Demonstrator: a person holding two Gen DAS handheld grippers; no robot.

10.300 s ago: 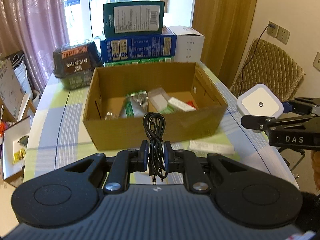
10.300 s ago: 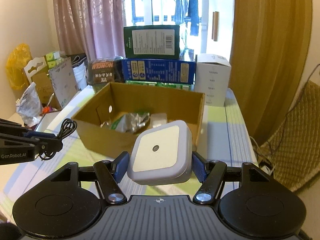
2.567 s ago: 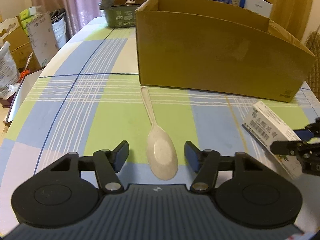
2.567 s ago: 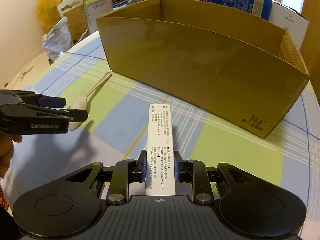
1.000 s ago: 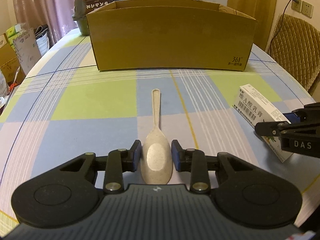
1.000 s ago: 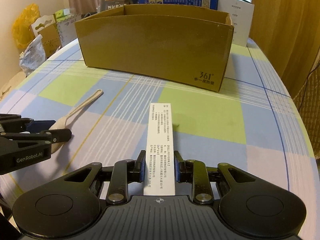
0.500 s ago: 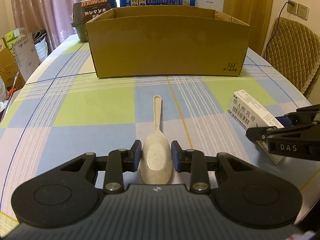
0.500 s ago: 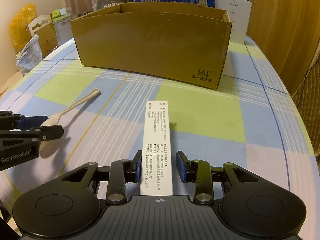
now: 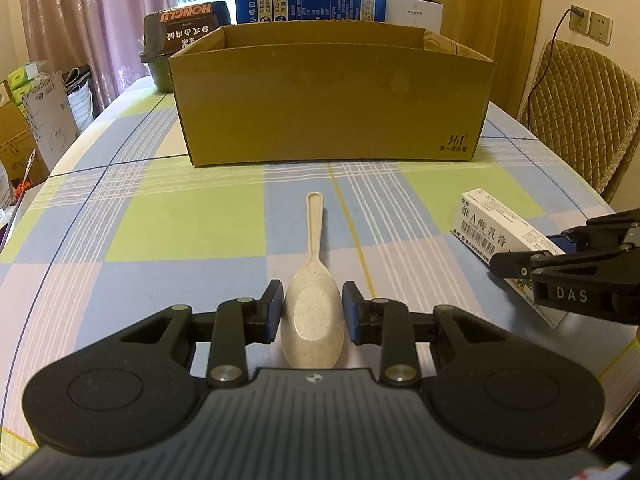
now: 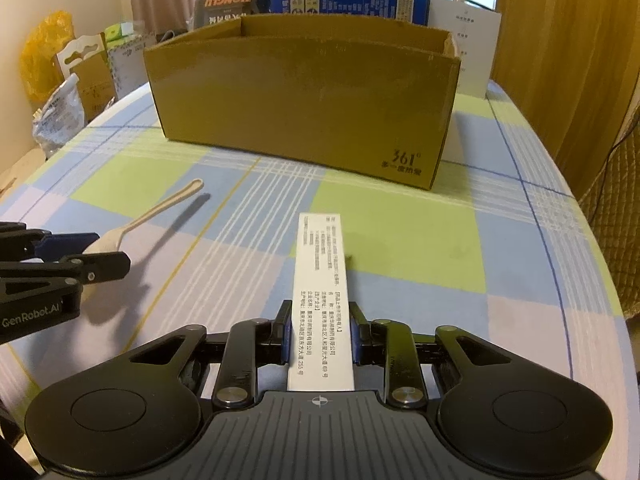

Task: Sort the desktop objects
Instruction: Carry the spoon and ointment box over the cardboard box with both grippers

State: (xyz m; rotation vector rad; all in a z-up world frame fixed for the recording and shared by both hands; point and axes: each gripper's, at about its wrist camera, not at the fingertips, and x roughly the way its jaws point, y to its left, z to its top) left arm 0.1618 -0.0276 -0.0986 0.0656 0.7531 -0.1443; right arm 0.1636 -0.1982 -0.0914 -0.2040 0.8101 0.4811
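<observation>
So the left gripper [image 9: 313,314] is clamped on the bowl of a beige spoon [image 9: 313,288], pads tight against both sides, handle pointing straight ahead at the cardboard box [image 9: 332,100]. In the right wrist view the spoon looks lifted a bit, since its shadow falls apart from it on the tabletop [image 9: 184,220]. The right gripper [image 10: 320,334] is pinching a long white carton [image 10: 322,292] by its near end, both pads touching its sides, the printed face up and the far end aimed at the box. Can't really tell if the carton is resting on the checkered cloth or held just above it. From the left wrist view the carton sits off to the right with its barcode side showing, near the spoon but not touching it. The box stands open-topped farther back in the middle of the tabletop, well apart from both items, with a stack of blue and green cartons [image 9: 310,0] right behind it. There's a padded chair [image 9: 580,112] off to the right of the tabletop.
</observation>
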